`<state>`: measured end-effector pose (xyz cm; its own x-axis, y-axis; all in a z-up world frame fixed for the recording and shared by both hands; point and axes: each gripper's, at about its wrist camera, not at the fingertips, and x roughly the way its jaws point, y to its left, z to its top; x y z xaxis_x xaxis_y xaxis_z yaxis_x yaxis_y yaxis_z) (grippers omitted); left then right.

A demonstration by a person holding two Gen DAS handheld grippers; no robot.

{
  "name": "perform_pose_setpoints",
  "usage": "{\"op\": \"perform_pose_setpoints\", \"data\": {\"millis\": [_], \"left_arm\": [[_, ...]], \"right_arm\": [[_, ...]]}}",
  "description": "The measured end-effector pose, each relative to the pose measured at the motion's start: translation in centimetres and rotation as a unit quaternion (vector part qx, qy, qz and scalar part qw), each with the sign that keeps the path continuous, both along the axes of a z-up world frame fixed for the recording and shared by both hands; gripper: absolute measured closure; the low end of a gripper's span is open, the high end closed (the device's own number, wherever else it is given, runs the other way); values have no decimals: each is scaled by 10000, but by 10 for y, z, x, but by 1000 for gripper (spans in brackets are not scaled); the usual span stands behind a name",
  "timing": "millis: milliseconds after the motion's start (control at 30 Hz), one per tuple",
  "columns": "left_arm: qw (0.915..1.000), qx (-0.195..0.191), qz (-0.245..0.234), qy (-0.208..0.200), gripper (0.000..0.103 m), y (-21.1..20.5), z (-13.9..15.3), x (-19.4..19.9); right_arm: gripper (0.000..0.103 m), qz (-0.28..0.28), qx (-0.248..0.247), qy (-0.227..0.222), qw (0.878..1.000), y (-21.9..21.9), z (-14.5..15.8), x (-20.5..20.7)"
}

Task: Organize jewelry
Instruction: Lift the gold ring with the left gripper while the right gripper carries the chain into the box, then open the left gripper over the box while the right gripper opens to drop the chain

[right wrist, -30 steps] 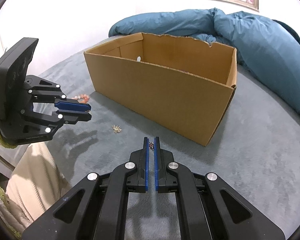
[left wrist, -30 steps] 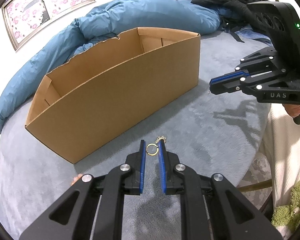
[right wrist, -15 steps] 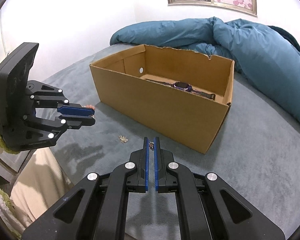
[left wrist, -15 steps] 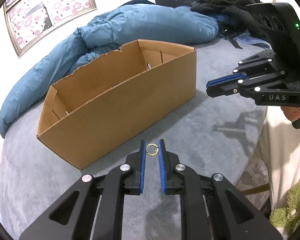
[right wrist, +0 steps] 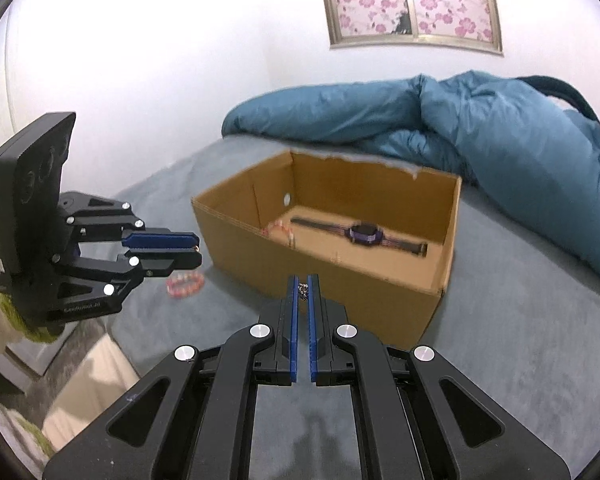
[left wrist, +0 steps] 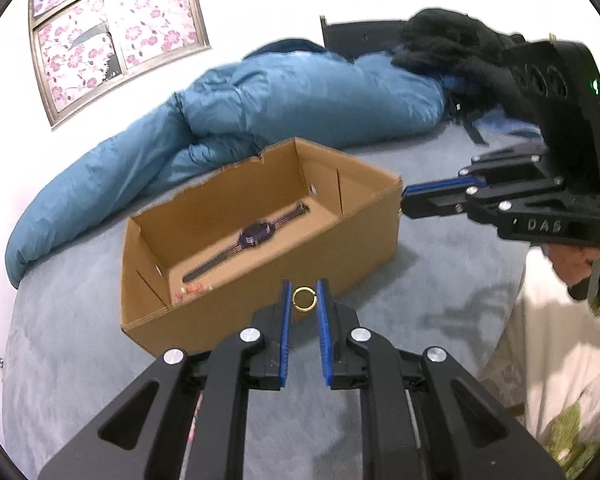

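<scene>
The left gripper [left wrist: 304,300] is clamped on a small gold ring [left wrist: 303,299], held clear of the grey bed [left wrist: 80,360]. The right gripper [right wrist: 302,292] is nearly shut on a small metallic trinket [right wrist: 302,292], too small to identify. A pink bead bracelet [right wrist: 184,284] lies on the bed near its front edge. Beyond stands an open brown cardboard box [left wrist: 340,264] holding a purple wristwatch [left wrist: 254,234] and pink beads [left wrist: 192,289]. A blue quilt [left wrist: 300,96] lies along the far edge.
</scene>
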<state>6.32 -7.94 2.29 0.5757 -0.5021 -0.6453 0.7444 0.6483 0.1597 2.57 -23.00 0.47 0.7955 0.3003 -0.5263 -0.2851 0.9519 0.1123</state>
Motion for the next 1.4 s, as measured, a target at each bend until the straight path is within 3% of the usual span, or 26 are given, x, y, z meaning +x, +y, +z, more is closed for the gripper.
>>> {"op": "perform_pose_setpoints", "data": {"millis": [233, 400, 600, 833, 1067, 1200, 1400], "left_arm": [[9993, -264, 187, -212, 91, -11, 34, 28], [9986, -290, 399, -169, 91, -25, 42, 60], [9969, -126, 769, 137, 91, -34, 30, 103], [9884, 194, 1331, 707, 91, -38, 3, 151], [9829, 370, 1479, 1031, 91, -41, -16, 165], [9821, 414, 1525, 1028, 69, -41, -20, 163], [9819, 330, 1599, 957, 56, -37, -15, 161]], "right_arm": [[100, -139, 167, -464, 9987, 2, 35, 20], [100, -304, 285, -434, 9982, -3, 43, 46], [100, -675, 362, 103, 9970, -12, 33, 89], [100, -1118, 490, 1112, 9863, -19, 2, 140], [96, -1246, 436, 1498, 9799, -19, -20, 154], [81, -1277, 393, 1503, 9796, -20, -23, 154], [71, -1328, 352, 1352, 9813, -20, -17, 147]]}}
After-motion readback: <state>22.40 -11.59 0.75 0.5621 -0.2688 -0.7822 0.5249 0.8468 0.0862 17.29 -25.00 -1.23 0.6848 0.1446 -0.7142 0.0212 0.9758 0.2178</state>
